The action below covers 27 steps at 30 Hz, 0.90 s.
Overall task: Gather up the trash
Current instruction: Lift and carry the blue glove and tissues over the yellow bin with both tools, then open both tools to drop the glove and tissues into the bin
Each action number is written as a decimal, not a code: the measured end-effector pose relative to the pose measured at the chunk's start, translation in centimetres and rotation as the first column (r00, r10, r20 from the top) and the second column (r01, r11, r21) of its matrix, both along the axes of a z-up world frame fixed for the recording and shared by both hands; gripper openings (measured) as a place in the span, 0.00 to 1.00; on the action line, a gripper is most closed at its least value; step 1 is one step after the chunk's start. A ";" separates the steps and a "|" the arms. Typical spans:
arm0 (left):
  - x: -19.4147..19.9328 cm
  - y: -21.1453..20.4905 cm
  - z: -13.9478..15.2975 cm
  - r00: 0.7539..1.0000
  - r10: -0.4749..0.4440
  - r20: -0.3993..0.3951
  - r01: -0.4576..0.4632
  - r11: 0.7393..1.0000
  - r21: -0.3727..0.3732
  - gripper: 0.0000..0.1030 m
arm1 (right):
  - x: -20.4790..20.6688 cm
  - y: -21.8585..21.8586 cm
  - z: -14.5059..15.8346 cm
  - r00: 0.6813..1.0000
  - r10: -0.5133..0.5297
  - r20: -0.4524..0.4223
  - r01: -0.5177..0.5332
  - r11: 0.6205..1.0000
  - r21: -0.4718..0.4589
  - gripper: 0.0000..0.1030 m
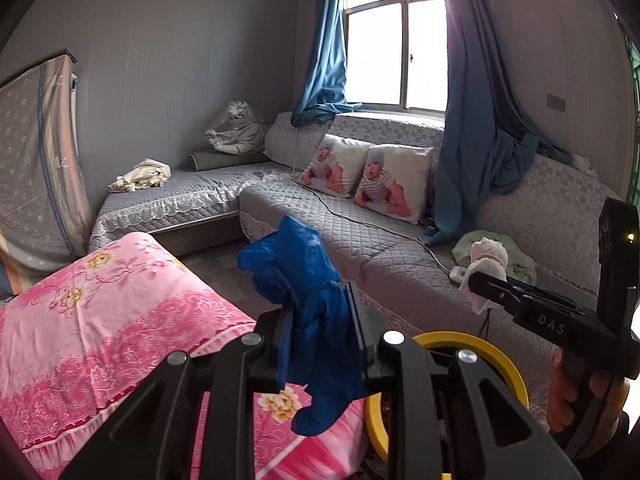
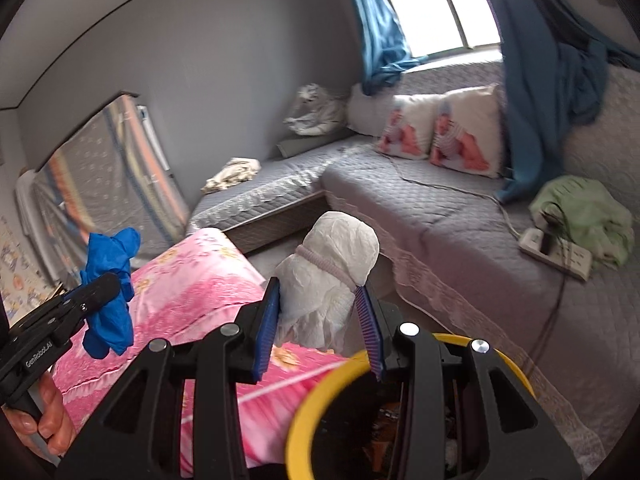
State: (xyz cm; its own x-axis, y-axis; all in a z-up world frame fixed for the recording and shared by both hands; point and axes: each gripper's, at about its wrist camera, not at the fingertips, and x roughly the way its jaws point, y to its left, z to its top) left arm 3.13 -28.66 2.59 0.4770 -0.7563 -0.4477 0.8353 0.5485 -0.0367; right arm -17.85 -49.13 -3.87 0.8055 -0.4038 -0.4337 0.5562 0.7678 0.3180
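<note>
The grey quilted sofa [image 1: 360, 240] ran along the far wall under the window [image 1: 396, 40], and the pink floral bed [image 1: 100, 312] filled the near left. Between them, right up close, sat the yellow-rimmed bin [image 2: 320, 392], dark inside, with what looked like rubbish already in it.

And both hands were loaded! The left gripper [image 1: 320, 320] was pressed tight on a crumpled blue glove [image 1: 296, 264], its tail dangling over the bed's edge. The right gripper [image 2: 316, 312] pinched a white tissue wad [image 2: 336, 264] bound with a band, held just above the bin's far rim.

By the look of it, this was the carry-to-bin step, nearly done. Next call: bring each piece over the opening and spread the jaws, tissue first since it hung closest.

Watch that limp glove, it could snag on the pads. Over on the right of the sofa lay a green cloth [image 2: 584, 216] and a power strip [image 2: 556, 252] with its cable trailing, well apart from the drop.
</note>
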 end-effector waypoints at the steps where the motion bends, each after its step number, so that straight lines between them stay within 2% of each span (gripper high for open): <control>1: -0.2 -0.5 -0.3 1.000 -0.013 -0.006 0.013 1.000 0.007 0.22 | -0.4 -0.2 -0.4 1.000 -0.013 -0.008 0.013 1.000 0.004 0.35; 7: -1.0 -3.8 -2.4 0.995 -0.089 -0.054 0.092 0.995 0.044 0.22 | -1.7 -2.2 -3.5 0.995 -0.072 -0.066 0.077 0.994 0.080 0.35; 15: -1.1 -9.1 -7.8 0.959 -0.196 -0.206 0.225 0.965 0.131 0.22 | -3.9 -5.0 -7.1 0.982 -0.138 -0.128 0.158 0.975 0.159 0.35; 21: -1.2 -11.0 -9.5 0.939 -0.214 -0.269 0.260 0.954 0.150 0.23 | -5.1 -5.7 -8.2 0.976 -0.161 -0.144 0.185 0.966 0.179 0.40; 24: -0.7 -11.1 -10.0 0.926 -0.210 -0.313 0.266 0.952 0.149 0.30 | -5.3 -5.8 -8.3 0.972 -0.183 -0.148 0.207 0.963 0.174 0.44; 26: -0.3 -11.0 -10.2 0.916 -0.203 -0.345 0.266 0.953 0.144 0.43 | -5.4 -6.1 -8.4 0.970 -0.190 -0.149 0.216 0.959 0.183 0.50; 27: -0.2 -10.9 -10.3 0.915 -0.202 -0.349 0.264 0.955 0.139 0.45 | -5.5 -6.2 -8.5 0.969 -0.198 -0.147 0.223 0.957 0.187 0.52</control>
